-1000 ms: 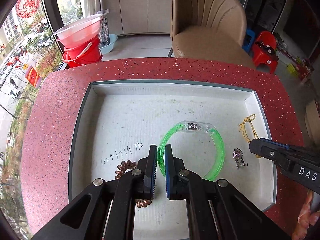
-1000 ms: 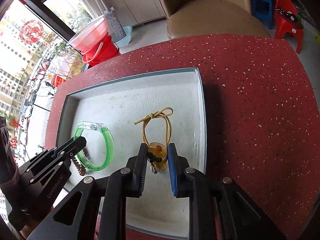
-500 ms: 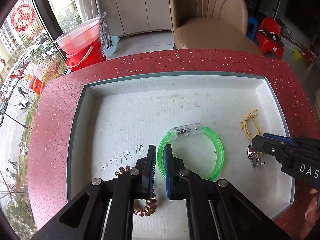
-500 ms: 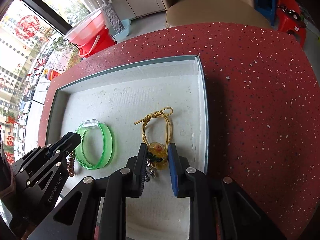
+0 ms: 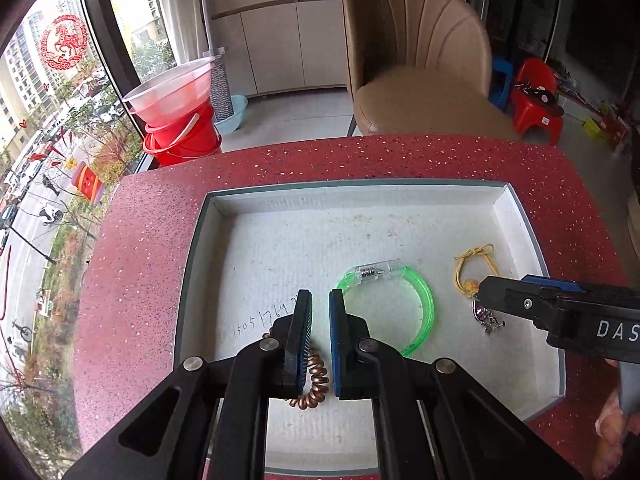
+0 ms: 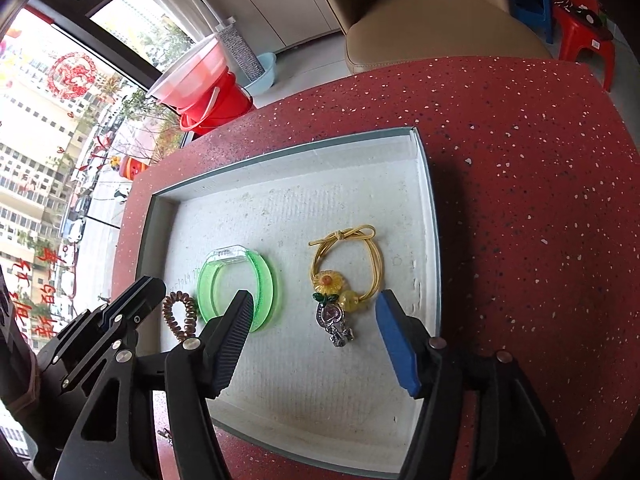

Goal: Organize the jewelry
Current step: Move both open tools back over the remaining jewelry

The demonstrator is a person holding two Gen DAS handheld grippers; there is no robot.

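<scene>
Left wrist view: left gripper clenched, empty, above the copper coil tie in the tray. Right wrist view: right gripper – jaws just opened, released – straddles the silver charm below the yellow hair tie; green bangle alongside.

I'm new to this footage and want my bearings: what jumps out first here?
A bright green bangle lies mid-tray, vivid against the white tray on the red speckled table. Right of it lies a yellow hair tie with a flower charm; the right gripper hangs open over it.
</scene>
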